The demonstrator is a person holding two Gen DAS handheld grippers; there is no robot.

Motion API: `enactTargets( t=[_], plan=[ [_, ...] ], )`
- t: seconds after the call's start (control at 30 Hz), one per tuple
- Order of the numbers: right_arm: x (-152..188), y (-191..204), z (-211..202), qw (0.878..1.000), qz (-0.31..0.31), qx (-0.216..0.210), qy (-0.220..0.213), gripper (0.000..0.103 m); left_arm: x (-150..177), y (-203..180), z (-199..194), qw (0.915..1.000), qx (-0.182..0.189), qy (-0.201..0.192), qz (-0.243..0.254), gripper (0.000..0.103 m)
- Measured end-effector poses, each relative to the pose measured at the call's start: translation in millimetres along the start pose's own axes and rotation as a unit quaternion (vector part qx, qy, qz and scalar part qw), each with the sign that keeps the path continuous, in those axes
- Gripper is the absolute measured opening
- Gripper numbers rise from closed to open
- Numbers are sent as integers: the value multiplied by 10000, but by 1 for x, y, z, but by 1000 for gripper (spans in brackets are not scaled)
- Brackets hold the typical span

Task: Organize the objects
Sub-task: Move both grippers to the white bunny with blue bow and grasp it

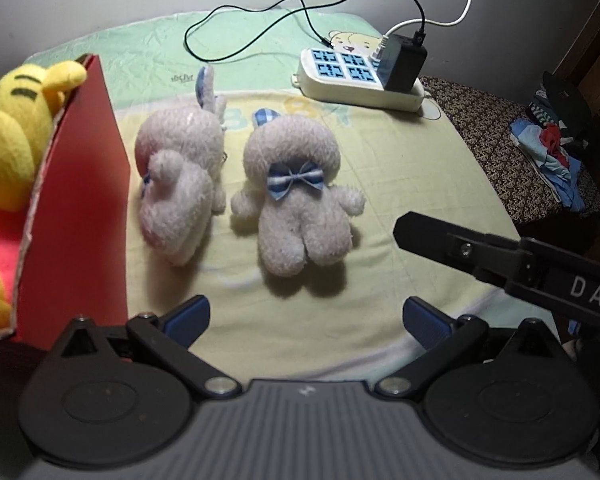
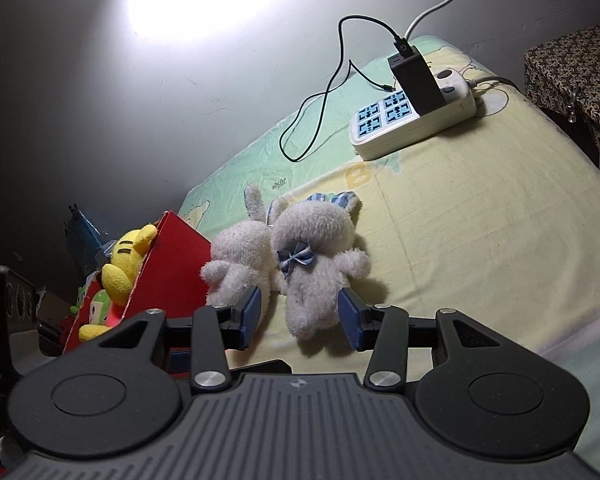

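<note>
**White bunnies left out, yellow toy put away**

Looked about one part done. Spotted a yellow toy (image 1: 12, 132) already sitting inside the red box (image 1: 80, 200), with its ear poking over the wall. Spotted a little green toy (image 2: 100, 304) down in the box too, seen only from the right side.

Found two fluffy white toys not yet tidied. Saw the bow bunny (image 1: 300, 216) lying flat on the yellow blanket (image 1: 400, 160), bow side up. Saw the other bunny (image 1: 180, 184) just beside it, on its side and close to the outside of the box.

Held the left tongs (image 1: 306, 314) wide apart, with nothing in them, low over the blanket in front of the bunnies. Held the right tongs (image 2: 300, 312) partly apart, one blue pad on each side of the bow bunny's legs. Could not see any squeeze on the fluff, so probably not gripped yet. Guessed at that bunny going into the box first, then its friend.

Could not see the bottom of the box or much room in it. Lost the lower part of the yellow toy at the picture edge. Could not make out any bunny face. Noticed a white power strip (image 1: 360, 80) with a black charger (image 1: 404, 64) at the far end of the blanket, and a pile of clothes (image 1: 552, 148) off to the side, too dark to tell apart. Could not tell about tidying those.
</note>
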State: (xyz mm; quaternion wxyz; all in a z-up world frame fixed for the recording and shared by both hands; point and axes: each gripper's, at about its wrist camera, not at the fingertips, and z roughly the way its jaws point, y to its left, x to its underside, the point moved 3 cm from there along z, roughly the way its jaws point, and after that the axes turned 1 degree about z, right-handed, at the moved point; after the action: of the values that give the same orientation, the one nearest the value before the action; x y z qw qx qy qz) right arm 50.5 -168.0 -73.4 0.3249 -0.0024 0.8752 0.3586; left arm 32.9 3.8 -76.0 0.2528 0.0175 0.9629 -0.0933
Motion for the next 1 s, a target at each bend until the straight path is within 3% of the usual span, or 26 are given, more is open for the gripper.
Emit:
enactTargets(
  t=[0.17, 0.57, 1.0],
  plan=[
    [-7, -14, 13, 9997, 179, -24, 156, 51, -9, -7, 22, 9998, -23, 121, 149, 102],
    [-31, -26, 54, 9977, 333, -248, 542, 50, -38, 10, 62, 9997, 54, 215, -48, 102],
    [-45, -41, 108, 9914, 636, -505, 1027, 51, -57, 7, 93, 9986, -249, 45, 471, 101]
  ],
)
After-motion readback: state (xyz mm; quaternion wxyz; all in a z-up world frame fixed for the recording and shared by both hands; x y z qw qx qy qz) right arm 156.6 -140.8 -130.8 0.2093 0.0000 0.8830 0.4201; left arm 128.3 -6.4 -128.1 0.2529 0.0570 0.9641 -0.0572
